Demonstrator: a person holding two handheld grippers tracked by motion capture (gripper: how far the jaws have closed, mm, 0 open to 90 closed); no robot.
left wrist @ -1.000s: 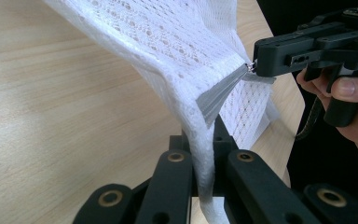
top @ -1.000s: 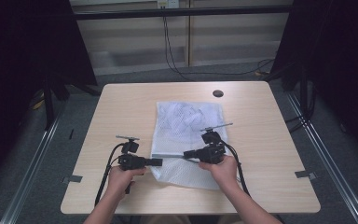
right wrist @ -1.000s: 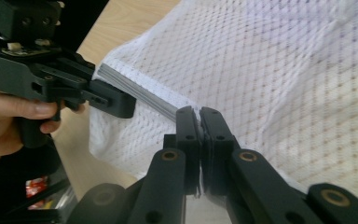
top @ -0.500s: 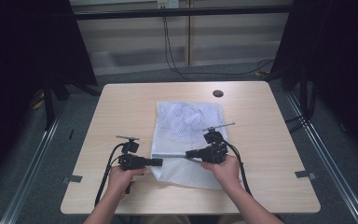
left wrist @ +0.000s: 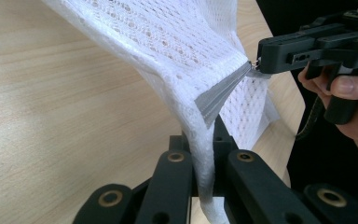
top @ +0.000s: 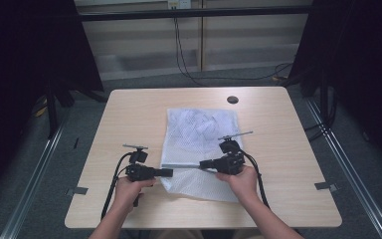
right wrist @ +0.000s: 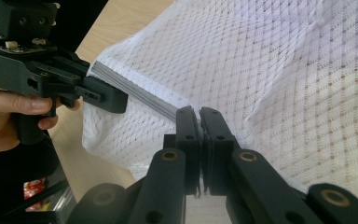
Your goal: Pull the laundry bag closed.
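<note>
You are working in what looks like a lab recording bay: a bare wooden table stands on grey carpet, black curtains hang on both sides, cables run down the panelled back wall, and tape marks dot the floor.

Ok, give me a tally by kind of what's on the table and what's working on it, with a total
Mesh bag: 1
Zipper on that bag: 1
Grippers: 2, the left gripper and the right gripper, each shut on the bag at the zipper
Hands: 2, the left hand and the right hand
Table: 1
Total: 7
</note>
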